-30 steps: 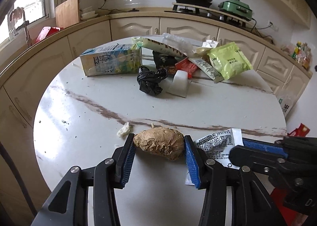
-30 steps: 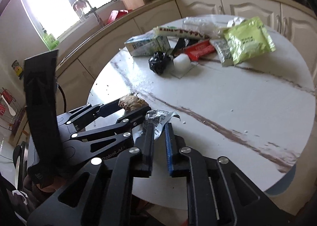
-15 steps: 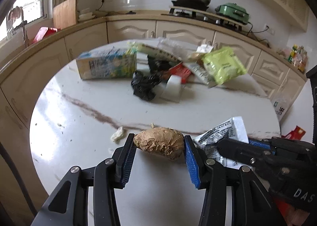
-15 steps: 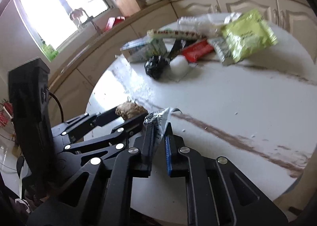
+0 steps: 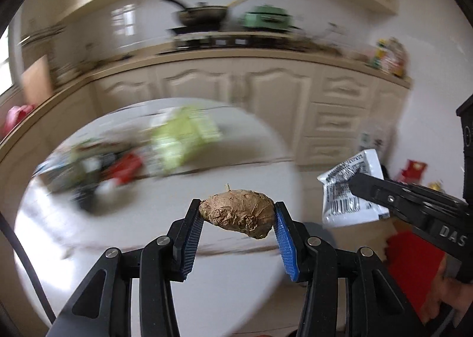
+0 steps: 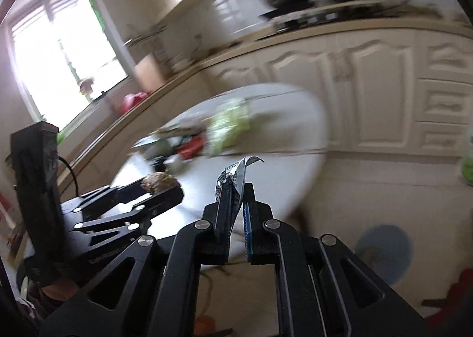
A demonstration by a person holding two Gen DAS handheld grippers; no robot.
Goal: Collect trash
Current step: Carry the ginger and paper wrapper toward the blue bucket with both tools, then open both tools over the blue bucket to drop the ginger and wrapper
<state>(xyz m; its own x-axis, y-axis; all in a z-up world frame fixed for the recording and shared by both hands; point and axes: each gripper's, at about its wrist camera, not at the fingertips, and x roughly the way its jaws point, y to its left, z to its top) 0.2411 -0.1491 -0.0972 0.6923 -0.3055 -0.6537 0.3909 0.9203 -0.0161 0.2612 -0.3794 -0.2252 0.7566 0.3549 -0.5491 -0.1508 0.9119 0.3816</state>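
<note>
A brown root (image 5: 238,213) is clamped in the left tool (image 5: 236,229), a white wrapper (image 6: 233,179) in the right tool (image 6: 236,207); more packets (image 5: 183,136) are left on the worktop (image 5: 147,219).

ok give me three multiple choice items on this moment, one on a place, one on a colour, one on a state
1. Where is the wok?
A. on the stove at the back counter
B. on the round table
C. on the floor

2. What colour are the pads of the left gripper?
A. red
B. blue
C. yellow

3. What is the right gripper doing?
A. standing open and empty
B. shut on the white wrapper
C. gripping a carton

Key: 1 A, the wok sits on the burner by the wall. 2 B, both pads beside the brown lump are blue. 3 B, the wrapper is pinched between its jaws.
</note>
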